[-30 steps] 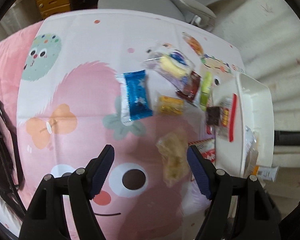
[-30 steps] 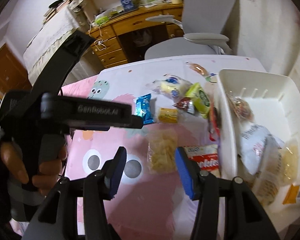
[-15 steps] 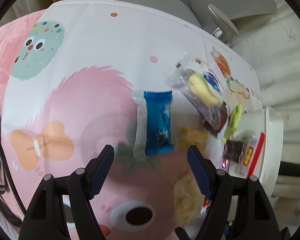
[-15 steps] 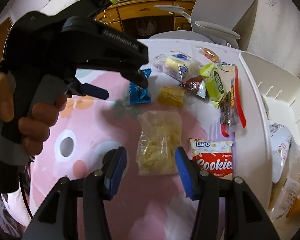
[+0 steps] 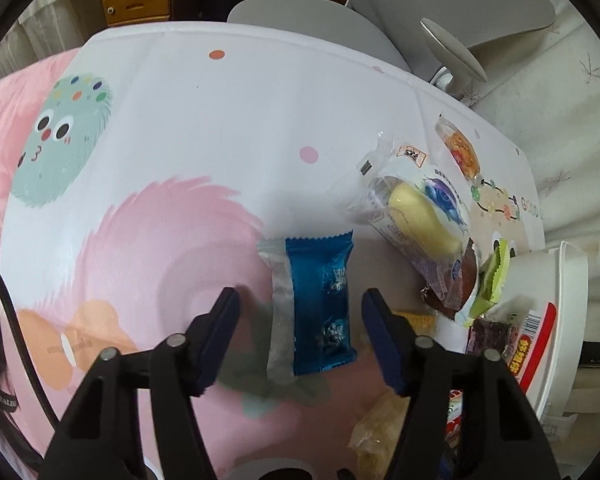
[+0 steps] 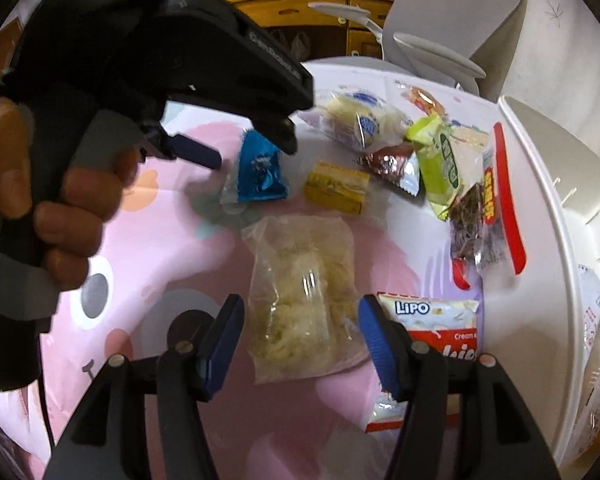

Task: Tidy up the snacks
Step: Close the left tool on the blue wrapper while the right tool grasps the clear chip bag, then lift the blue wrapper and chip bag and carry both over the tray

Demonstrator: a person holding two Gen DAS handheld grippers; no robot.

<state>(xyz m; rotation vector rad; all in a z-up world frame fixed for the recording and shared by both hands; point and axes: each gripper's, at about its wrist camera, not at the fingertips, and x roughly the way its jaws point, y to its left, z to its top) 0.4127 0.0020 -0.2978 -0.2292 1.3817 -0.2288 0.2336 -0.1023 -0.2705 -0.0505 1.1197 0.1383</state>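
Left wrist view shows the left gripper [image 5: 298, 320] closing astride the blue packet [image 5: 320, 304], not yet gripping, so its slick foil could slip, while the right gripper [image 6: 300, 330], opening over the clear bag [image 6: 300, 300], may crush its contents.

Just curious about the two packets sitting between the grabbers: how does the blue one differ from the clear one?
The blue packet is opaque foil; the clear bag shows pale crumbly snacks. The blue packet looks smaller in the right view. Both lie flat on the tablecloth, unpinched.
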